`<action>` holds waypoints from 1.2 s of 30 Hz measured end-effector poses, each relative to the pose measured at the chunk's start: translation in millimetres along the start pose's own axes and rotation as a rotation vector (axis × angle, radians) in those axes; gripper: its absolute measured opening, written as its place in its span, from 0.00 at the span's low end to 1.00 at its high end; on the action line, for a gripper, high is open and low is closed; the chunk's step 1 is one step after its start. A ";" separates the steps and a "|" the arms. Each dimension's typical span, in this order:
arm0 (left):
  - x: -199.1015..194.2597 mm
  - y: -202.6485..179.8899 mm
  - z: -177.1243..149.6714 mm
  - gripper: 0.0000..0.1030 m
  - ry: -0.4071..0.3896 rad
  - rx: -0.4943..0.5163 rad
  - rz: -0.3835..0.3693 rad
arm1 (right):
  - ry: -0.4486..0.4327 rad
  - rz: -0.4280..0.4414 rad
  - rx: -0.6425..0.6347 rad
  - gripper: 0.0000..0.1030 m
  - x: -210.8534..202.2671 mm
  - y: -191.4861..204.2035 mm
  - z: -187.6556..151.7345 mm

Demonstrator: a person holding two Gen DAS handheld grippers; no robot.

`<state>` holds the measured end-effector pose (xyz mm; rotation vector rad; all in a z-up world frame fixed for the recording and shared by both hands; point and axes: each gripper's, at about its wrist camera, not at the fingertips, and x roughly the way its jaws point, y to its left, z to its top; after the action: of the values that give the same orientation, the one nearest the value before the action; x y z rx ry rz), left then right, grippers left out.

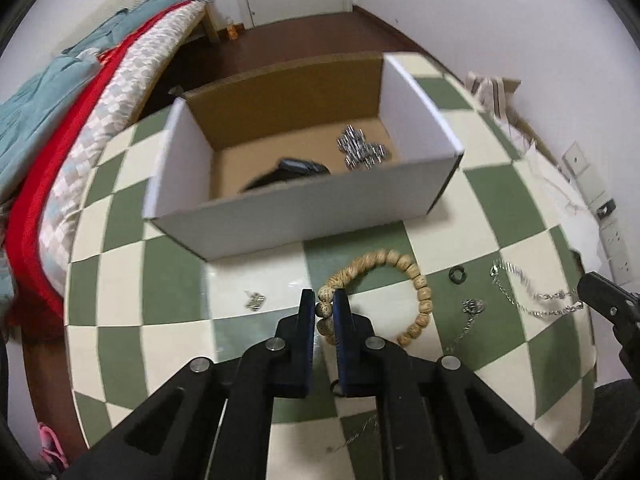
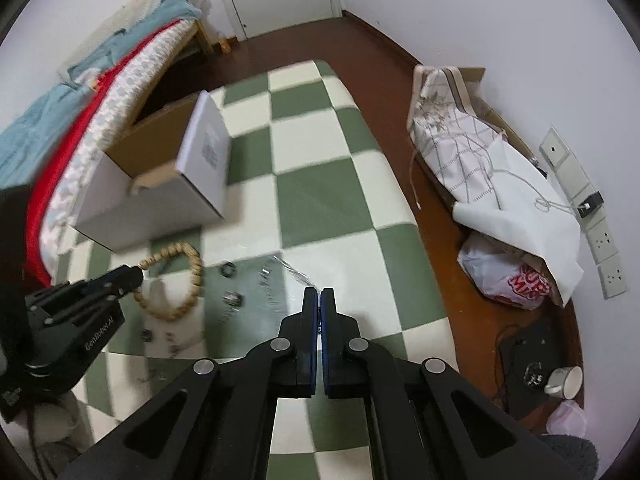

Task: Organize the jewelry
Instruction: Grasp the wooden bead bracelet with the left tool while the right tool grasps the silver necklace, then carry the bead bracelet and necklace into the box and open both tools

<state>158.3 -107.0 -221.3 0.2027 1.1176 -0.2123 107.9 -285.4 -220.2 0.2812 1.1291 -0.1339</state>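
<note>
A wooden bead bracelet (image 1: 416,276) lies on the green-and-cream checked table (image 1: 500,200), in front of an open cardboard box (image 1: 304,216). My left gripper (image 1: 324,296) is shut on one bead at the bracelet's near-left side. The right wrist view shows the same grip (image 2: 136,276) on the bracelet (image 2: 192,280). My right gripper (image 2: 320,292) is shut, and a thin silver chain (image 2: 294,272) runs blurred up-left from its tips. In the left wrist view that gripper (image 1: 588,286) sits at the end of the chain (image 1: 520,280). The box holds a silver link bracelet (image 1: 362,148) and a black item (image 1: 292,170).
A black ring (image 1: 457,275), a small silver pendant (image 1: 473,306) and a tiny silver piece (image 1: 254,300) lie loose on the table. A bed with red and teal bedding (image 1: 60,160) borders the left. Right of the table's edge, bags (image 2: 508,280) and a cup (image 2: 566,380) sit on the floor.
</note>
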 end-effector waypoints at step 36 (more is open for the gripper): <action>-71.3 117.3 135.3 0.06 -0.108 -0.130 -0.137 | -0.089 0.196 -0.214 0.01 -51.3 165.4 158.3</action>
<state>276.9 -25.5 -93.2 -0.0010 1.0347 -0.2688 264.9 -174.7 -85.5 0.1918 1.0123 0.1456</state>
